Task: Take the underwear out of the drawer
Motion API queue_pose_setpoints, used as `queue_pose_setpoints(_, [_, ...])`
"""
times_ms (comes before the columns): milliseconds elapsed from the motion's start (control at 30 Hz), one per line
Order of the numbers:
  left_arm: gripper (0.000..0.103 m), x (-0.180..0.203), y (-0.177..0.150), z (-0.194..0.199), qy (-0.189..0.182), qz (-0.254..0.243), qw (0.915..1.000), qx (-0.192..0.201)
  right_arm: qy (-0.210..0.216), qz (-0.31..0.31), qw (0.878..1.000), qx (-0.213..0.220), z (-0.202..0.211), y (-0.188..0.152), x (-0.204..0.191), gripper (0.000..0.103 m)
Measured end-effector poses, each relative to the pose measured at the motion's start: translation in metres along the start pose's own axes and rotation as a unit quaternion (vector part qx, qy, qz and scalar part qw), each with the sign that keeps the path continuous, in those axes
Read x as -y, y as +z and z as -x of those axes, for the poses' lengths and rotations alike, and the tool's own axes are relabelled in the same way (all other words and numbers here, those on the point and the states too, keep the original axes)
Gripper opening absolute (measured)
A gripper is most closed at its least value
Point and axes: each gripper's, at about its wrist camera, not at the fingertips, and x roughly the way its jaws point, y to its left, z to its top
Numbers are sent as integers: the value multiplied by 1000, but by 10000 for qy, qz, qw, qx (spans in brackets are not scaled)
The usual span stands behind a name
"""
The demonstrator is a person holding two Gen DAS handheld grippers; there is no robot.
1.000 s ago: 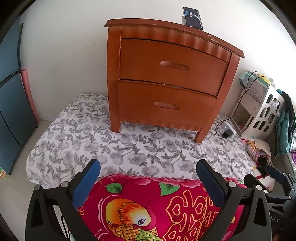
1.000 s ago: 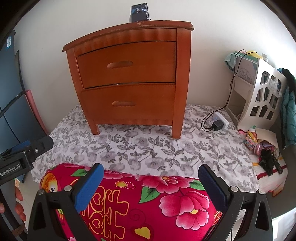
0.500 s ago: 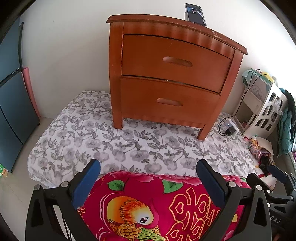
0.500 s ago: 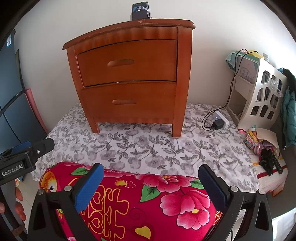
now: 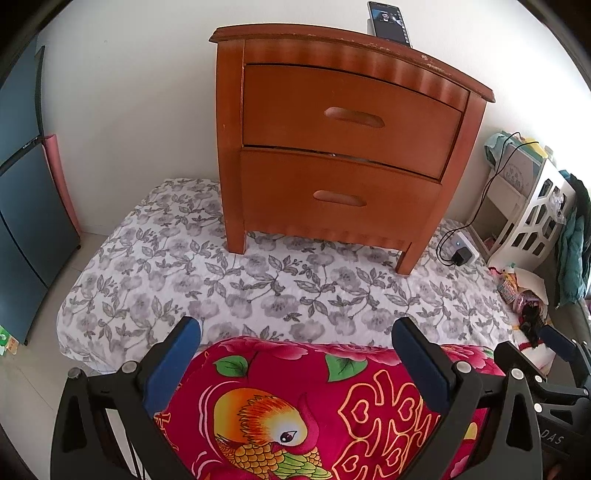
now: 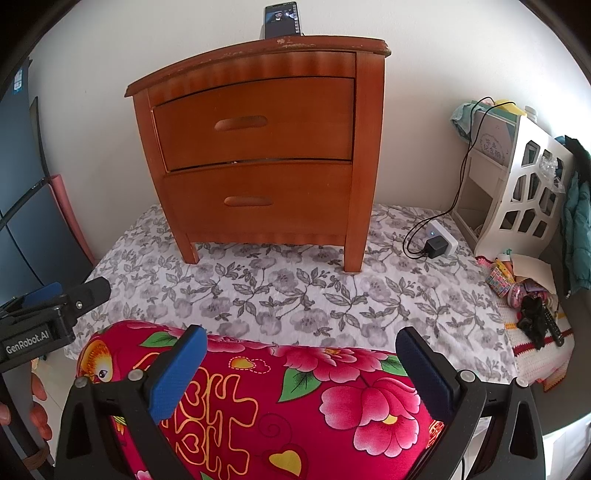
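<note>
From my left wrist camera, my left gripper (image 5: 295,347) is spread wide and empty above the red flowered pillow (image 5: 314,406), with the wooden nightstand (image 5: 343,147) ahead on the grey-leafed bedsheet (image 5: 258,288). Both drawers are shut, so the underwear is hidden; I cannot tell which drawer holds it. I should hook one finger into a handle slot (image 5: 354,117) and pull straight out. Compared with a second ago, the nightstand looms larger and nearer. From my right wrist camera, my right gripper (image 6: 301,345) is likewise spread and empty, the phone (image 6: 282,18) stands on top, and the nightstand has again drawn closer.
</note>
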Motion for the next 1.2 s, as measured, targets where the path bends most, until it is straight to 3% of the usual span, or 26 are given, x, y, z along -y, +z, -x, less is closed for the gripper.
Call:
queue_pose_setpoints(600, [103, -4, 1, 0, -46, 34, 10000, 8, 19, 15, 10000, -12, 0, 0, -1, 103])
queue_pose_setpoints(833, [103, -34, 46, -8, -106, 219, 9983, 531, 230, 163, 9993, 249, -3, 22, 5, 103])
queue_pose_setpoints(1000, [103, -48, 80, -27, -208, 217, 9965, 781, 329, 315, 9982, 380, -30, 56, 8, 103])
queue_pose_setpoints(1200, [103, -71, 114, -69, -411, 269, 9964, 696, 366, 261, 9988, 204, -78, 86, 25, 103])
